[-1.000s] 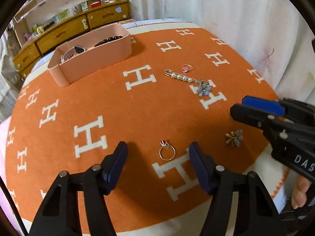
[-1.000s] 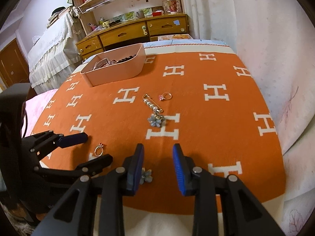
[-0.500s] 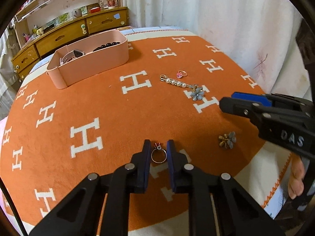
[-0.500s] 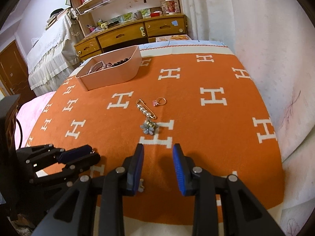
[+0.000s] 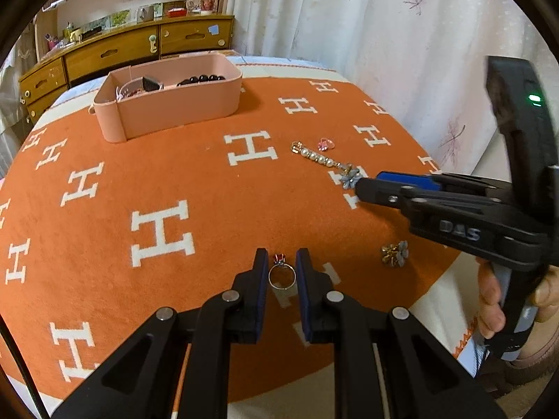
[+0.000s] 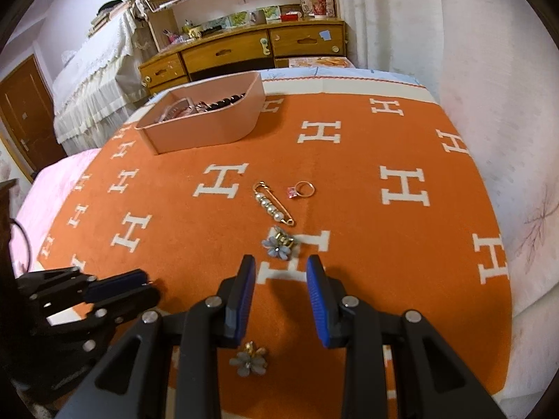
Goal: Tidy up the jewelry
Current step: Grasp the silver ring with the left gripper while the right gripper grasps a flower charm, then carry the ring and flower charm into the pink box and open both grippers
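A silver ring with a red stone sits between the pads of my left gripper, which is shut on it just above the orange blanket. From the right wrist view the left gripper is at the lower left and the ring is hidden. My right gripper is open and empty. A blue flower clip lies just beyond its tips, and a second flower piece lies under its fingers. A pearl pin and a pink-stone ring lie farther out. The pink box stands at the back left.
The blanket, orange with white H marks, covers a bed that drops off at the white border on the near side. A curtain hangs along the right. A wooden dresser stands behind the bed. A hand holds the right gripper's handle.
My left gripper's jaws went from wide apart around the silver ring to shut on it. My right gripper moved forward from over the near flower piece toward the blue flower clip.
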A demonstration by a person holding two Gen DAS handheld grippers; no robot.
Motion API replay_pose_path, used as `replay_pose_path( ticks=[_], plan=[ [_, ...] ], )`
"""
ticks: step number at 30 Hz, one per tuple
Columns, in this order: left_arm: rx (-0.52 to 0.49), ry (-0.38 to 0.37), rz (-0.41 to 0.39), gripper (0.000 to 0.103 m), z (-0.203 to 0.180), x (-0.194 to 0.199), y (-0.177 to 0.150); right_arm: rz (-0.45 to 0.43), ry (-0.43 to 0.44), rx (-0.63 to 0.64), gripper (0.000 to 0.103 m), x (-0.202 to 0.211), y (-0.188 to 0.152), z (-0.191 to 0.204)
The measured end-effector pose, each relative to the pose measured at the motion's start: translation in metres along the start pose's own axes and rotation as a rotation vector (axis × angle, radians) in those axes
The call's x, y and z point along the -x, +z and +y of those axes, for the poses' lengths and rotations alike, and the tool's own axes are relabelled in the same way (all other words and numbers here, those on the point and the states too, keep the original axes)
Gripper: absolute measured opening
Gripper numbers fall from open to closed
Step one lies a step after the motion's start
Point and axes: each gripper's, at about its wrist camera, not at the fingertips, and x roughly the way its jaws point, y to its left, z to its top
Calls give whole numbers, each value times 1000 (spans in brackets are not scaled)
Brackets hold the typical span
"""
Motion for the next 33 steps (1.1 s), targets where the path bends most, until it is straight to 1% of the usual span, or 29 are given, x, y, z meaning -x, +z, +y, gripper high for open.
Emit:
replay_pose_path(
  ticks=[3,6,9,12,13,14,16,17,21,25,28,33],
  plan=[
    [-21,15,-17,14,-3,6,-1,9,-27,-2,30,-5,3,-1],
    [-25,15,-26,14,-4,10,0,21,-23,-13,30,-10,7,-3],
    [-25,17,-28,14,-4,12,1,34,-42,-15,30,-17,10,-3],
    [-22,25,-25,14,-1,15,2,35,-56,16,30,-20,11,3],
    [-19,24,-25,14,0,16,2,33,-59,31,27,-20,11,6],
    [-13,23,-26,14,2,17,3,31,-59,44,20,-21,12,7],
    [-1,20,-29,14,6,19,4,29,-57,62,11,-22,12,10],
    [3,20,-29,14,8,20,5,34,-50,67,10,-21,12,10],
    [28,15,-35,14,17,24,6,58,-32,35,11,-21,15,9],
    [50,6,-36,14,25,26,4,66,-6,-8,20,-24,19,9],
    [60,0,-34,14,29,25,5,62,-36,-3,23,-27,22,15],
    [72,-6,-35,14,33,26,5,56,-86,-1,23,-33,26,23]
  ],
)
